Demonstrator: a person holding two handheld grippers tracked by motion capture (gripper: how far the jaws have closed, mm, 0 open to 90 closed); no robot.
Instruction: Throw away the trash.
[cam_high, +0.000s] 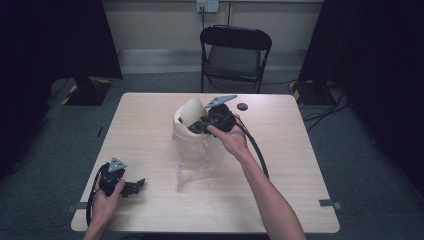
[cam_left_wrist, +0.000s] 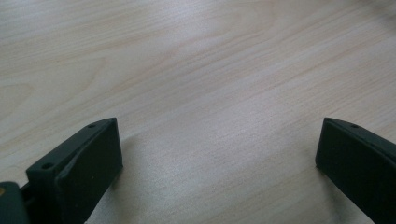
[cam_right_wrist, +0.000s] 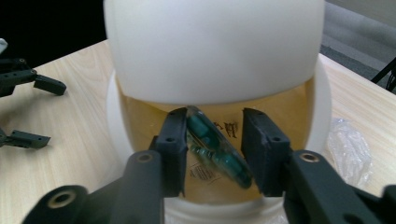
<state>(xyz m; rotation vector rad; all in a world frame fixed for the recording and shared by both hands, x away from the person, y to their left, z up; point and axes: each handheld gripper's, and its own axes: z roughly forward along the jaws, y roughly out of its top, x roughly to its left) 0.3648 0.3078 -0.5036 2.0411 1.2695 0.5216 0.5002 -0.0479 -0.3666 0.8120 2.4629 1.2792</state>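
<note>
The right gripper (cam_high: 200, 126) hangs over the mouth of a small white bin (cam_high: 187, 145) that stands near the middle of the table (cam_high: 280, 165). Its jaws are closed on a teal, clear-wrapped packet (cam_right_wrist: 217, 151), which sits slantwise between the pads just above the opening. The angle suggests the packet is being fed into the bin, or perhaps lifted out; I cannot tell which.

The bin's swing lid (cam_right_wrist: 212, 49) is tipped back, a smooth matte dome of white plastic, so the opening stays free for the jaws. Inside, the lining looks yellowish-brown, with some dark print on it. At 6 o'clock from the bin, a crumpled sheet of clear film (cam_high: 192, 170) spills onto the pale wood-grain tabletop, glossy and wrinkled, touching the bin's base.

The left gripper (cam_high: 135, 186) rests at about 8 o'clock from the bin, well apart from it, near the table's front edge. Its black, blocky jaws stand spread with nothing but bare wood between them; it seems parked out of the way.

A small dark round cap (cam_high: 242, 106) lies at 2 o'clock from the bin.
</note>
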